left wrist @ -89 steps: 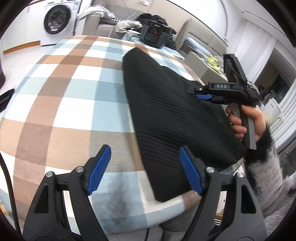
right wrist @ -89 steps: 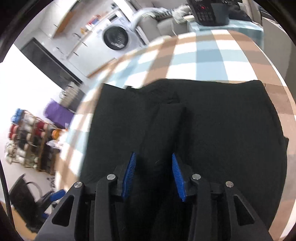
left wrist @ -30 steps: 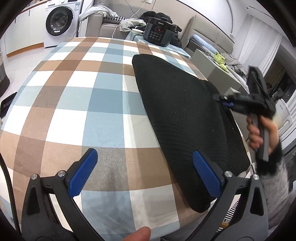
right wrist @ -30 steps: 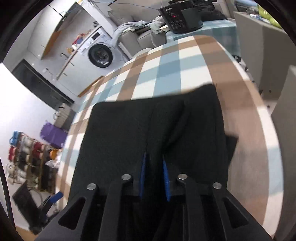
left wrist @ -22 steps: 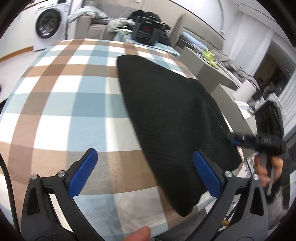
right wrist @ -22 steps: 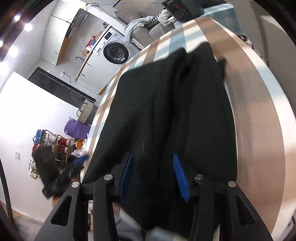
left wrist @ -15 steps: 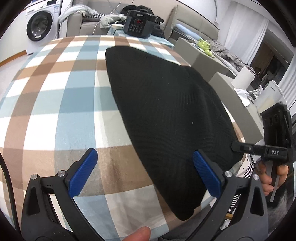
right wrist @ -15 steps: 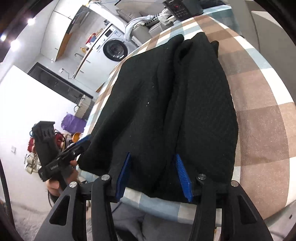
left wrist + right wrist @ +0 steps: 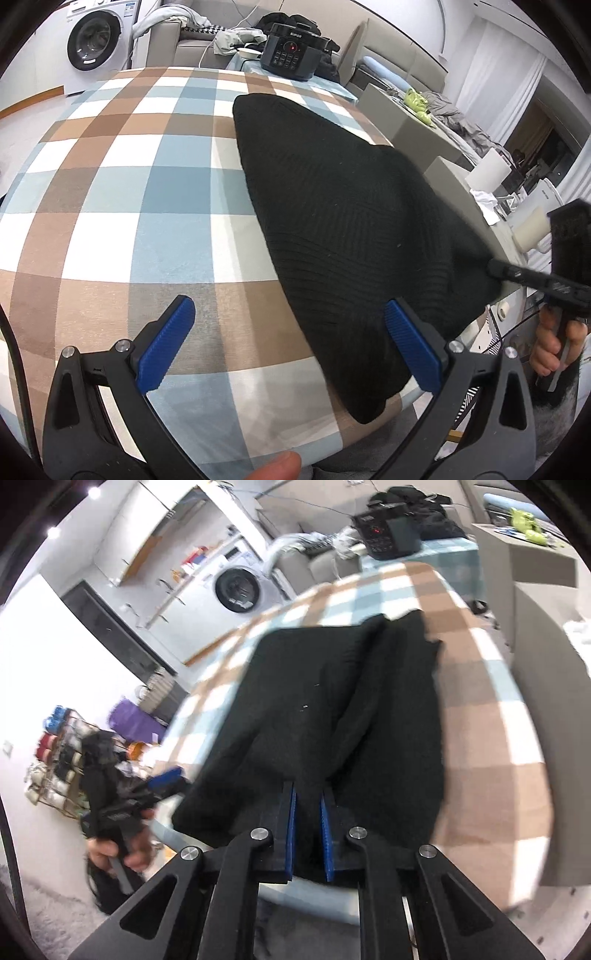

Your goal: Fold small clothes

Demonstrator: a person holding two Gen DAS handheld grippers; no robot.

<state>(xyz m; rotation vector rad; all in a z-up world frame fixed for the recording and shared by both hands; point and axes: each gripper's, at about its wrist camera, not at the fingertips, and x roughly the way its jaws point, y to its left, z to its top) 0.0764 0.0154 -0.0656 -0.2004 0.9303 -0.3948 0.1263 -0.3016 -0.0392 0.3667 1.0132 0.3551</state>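
— Knitwear first: where is it lying?

— Spread on the bench (image 9: 110,192), on the checked cloth. It's a black ribbed garment (image 9: 343,221), running from the far middle of the bench to the near right edge, where its near end droops over the rim.

— And the left gripper (image 9: 291,347)?

— Spread wide, blue pads far apart, nothing between them. It hangs above the near edge of the bench. One pad sits over bare brown check, the other over the near corner of the knit; whether that pad touches the fabric I cannot tell.

— The right gripper (image 9: 308,830)?

— Nearly closed, pinching a raised fold of the garment's near edge between its blue pads. In the right wrist view the knit shows a long ridge running away from that pinch toward the far end. From the left wrist view the same gripper reaches in at the right edge of the bench, its tip against the cloth.

— Anything else around?

— A black pressure cooker (image 9: 291,55) beyond the far end of the bench, a washing machine (image 9: 92,40) far left, and a grey sofa between them.
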